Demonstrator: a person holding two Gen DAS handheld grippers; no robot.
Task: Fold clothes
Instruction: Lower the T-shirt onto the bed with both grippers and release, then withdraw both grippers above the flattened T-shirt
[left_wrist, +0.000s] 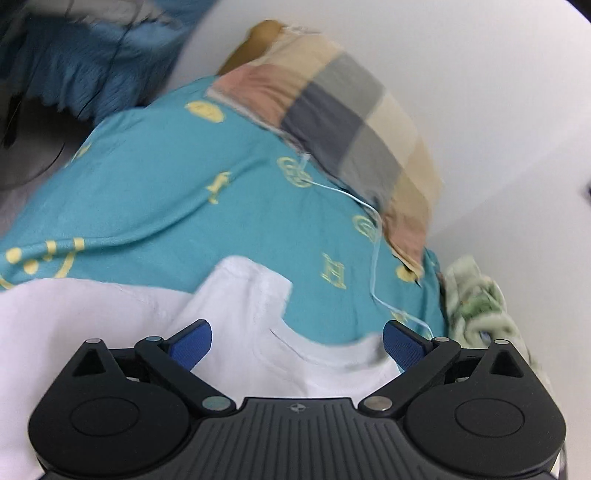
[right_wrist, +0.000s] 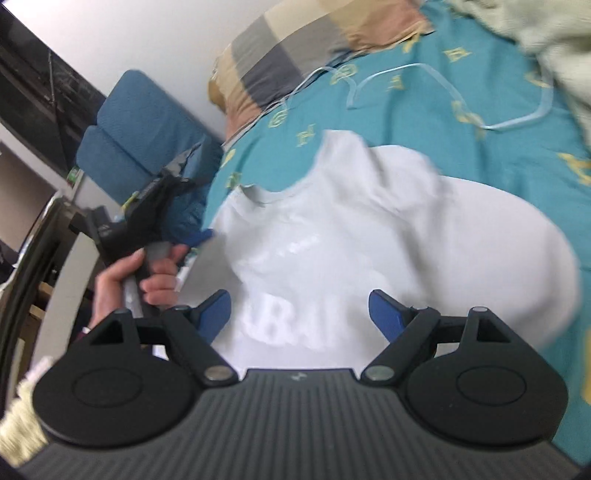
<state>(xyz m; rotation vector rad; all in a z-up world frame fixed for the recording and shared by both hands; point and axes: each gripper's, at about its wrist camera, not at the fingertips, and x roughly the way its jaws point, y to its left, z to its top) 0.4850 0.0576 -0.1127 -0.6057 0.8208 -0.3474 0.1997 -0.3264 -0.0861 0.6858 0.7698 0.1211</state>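
Note:
A white T-shirt (left_wrist: 110, 317) lies on a teal bedsheet (left_wrist: 177, 184) with yellow prints. In the left wrist view my left gripper (left_wrist: 297, 343) is open, its blue pads on either side of the shirt's collar area, just above the cloth. In the right wrist view the shirt (right_wrist: 388, 236) shows pale lettering and its neckline points away. My right gripper (right_wrist: 299, 314) is open above the shirt's printed front. The left gripper (right_wrist: 147, 218) in a hand also shows at the shirt's left edge.
A checked pillow (left_wrist: 351, 122) lies at the head of the bed against a white wall. A thin clear cable (right_wrist: 443, 96) loops over the sheet. A pale green blanket (left_wrist: 476, 306) is bunched at the side. A blue chair (right_wrist: 136, 125) stands beside the bed.

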